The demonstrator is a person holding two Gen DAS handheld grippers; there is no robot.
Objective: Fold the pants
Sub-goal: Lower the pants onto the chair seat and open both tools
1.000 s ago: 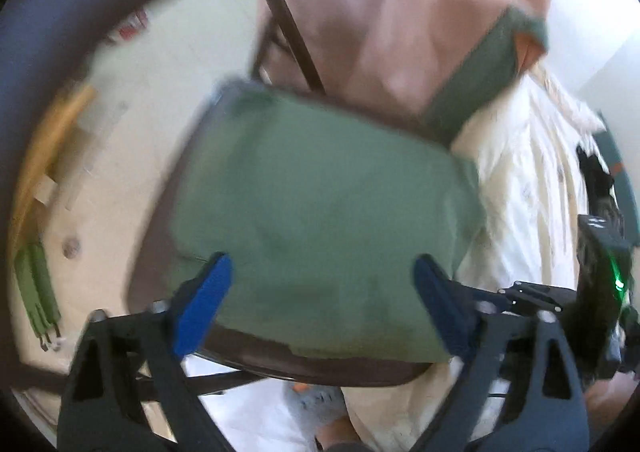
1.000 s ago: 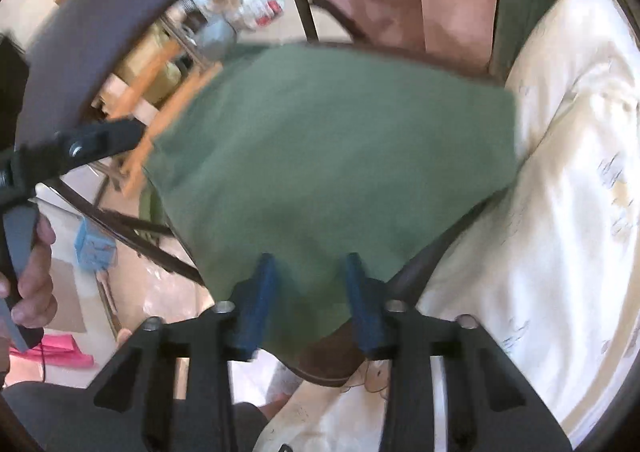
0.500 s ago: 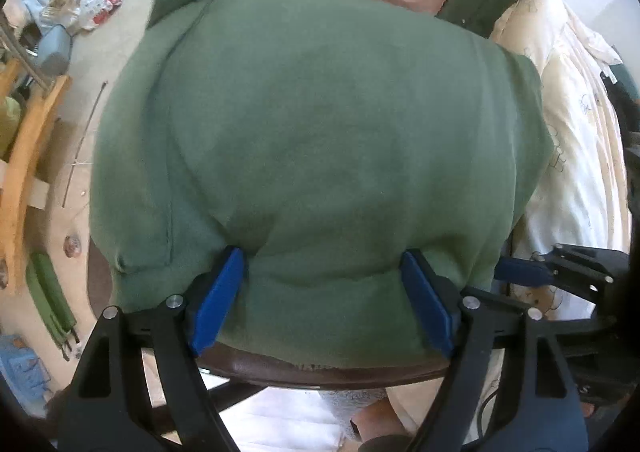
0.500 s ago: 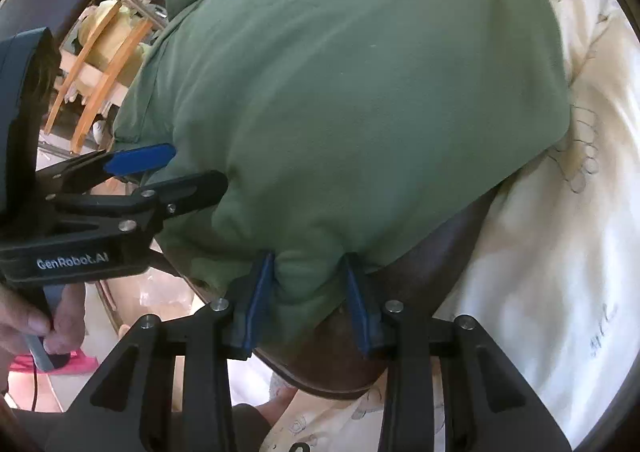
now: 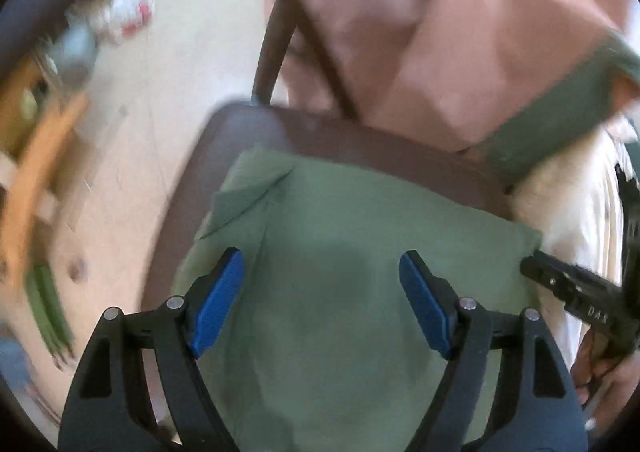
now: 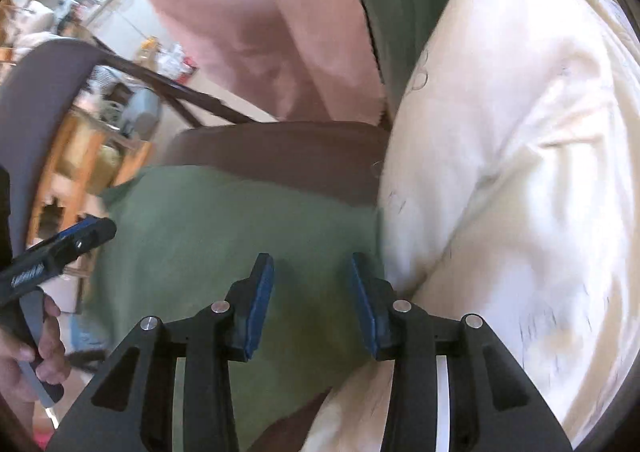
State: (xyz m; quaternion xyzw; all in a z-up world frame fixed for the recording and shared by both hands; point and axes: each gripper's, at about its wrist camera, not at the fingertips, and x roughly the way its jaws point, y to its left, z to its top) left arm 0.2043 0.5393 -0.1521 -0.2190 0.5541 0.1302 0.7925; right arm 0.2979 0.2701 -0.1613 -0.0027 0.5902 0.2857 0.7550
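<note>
Lying folded on the chair [image 5: 224,132], the pants [image 5: 360,252] sit under both open claws: left claw [image 5: 320,300], right claw [image 6: 312,300].

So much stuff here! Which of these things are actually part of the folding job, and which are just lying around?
Part of the job:
- green pants, folded on the brown chair seat
- left gripper
- right gripper

Just lying about:
- pink cloth draped over the chair back
- cream bedding beside the chair
- wooden furniture and blurred floor clutter behind
</note>
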